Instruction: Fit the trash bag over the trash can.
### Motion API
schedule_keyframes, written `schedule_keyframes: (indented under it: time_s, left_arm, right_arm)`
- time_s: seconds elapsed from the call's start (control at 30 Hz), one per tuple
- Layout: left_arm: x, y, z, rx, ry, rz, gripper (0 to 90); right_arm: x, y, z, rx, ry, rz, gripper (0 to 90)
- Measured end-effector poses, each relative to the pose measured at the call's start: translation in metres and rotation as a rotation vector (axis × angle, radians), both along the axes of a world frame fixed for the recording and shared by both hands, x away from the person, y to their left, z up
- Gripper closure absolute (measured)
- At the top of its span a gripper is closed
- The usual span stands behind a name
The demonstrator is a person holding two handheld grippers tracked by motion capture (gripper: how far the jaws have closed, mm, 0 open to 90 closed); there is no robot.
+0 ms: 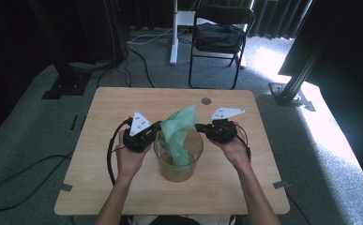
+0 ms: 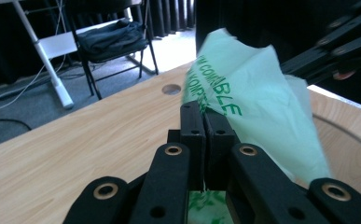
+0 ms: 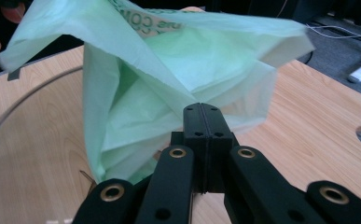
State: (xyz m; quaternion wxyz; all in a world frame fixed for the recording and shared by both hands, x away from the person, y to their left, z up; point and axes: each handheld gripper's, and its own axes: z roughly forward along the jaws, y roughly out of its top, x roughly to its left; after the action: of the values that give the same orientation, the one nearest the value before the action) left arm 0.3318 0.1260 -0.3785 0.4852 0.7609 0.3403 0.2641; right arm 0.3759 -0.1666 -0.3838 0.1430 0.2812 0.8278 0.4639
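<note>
Status, bag-lining job: I have both tools on the thin pale-green plastic bag with dark green print [image 1: 178, 131], which stands partly inside the clear round plastic container [image 1: 162, 161] at table centre, just ahead of my forearms.

1. Left gripper [image 1: 157, 127]: jaws closed tight on the bag's edge at the container's 9 o'clock rim. In the left gripper view the pads [image 2: 191, 122] meet with the film pinched between them, and the printed panel [image 2: 243, 102] rises at 1 o'clock from the tips.
2. Right gripper [image 1: 199, 127]: jaws closed. In the right gripper view the tips [image 3: 208, 122] sit pressed together at the bag's lower fold [image 3: 169, 88], and the film appears caught between them (I judge it held, though the pinch itself is hidden behind the tips). It works from the container's 3 o'clock side.
3. Done so far, approx.: the bag's bottom is down in the container; both sides of the mouth are gripped.
4. Left to do: the upper part stands bunched in a peak above the rim, toward 12 o'clock. The mouth is not spread, and no edge is folded over the rim yet. I rate the job roughly half done.
5. Next, in my judgement: pull the two grips apart, 9 and 3 o'clock, then lower each edge outside the rim.

The light wooden table [image 1: 123, 103] carries nothing else nr. the work.
</note>
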Motion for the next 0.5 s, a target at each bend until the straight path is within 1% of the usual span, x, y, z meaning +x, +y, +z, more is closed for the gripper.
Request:
schedule_keyframes:
  time_s: [0.13, 0.27, 0.43, 0.5]
  left_arm:
    - [0.001, 0.009, -0.004, -0.013, 0.012, 0.024, 88.5]
    - [0.003, 0.017, -0.009, -0.015, 0.031, 0.044, 88.5]
    - [0.006, 0.027, -0.02, -0.012, 0.062, 0.073, 88.5]
    - [0.007, 0.033, -0.024, -0.021, 0.082, 0.083, 88.5]
  right_arm:
    - [-0.003, -0.011, -0.005, -0.009, 0.012, -0.009, 90.0]
    - [-0.005, -0.015, -0.007, -0.014, 0.015, -0.01, 90.0]
    - [-0.007, -0.021, -0.01, -0.025, 0.021, -0.016, 90.0]
    - [-0.008, -0.024, -0.012, -0.027, 0.028, -0.015, 90.0]
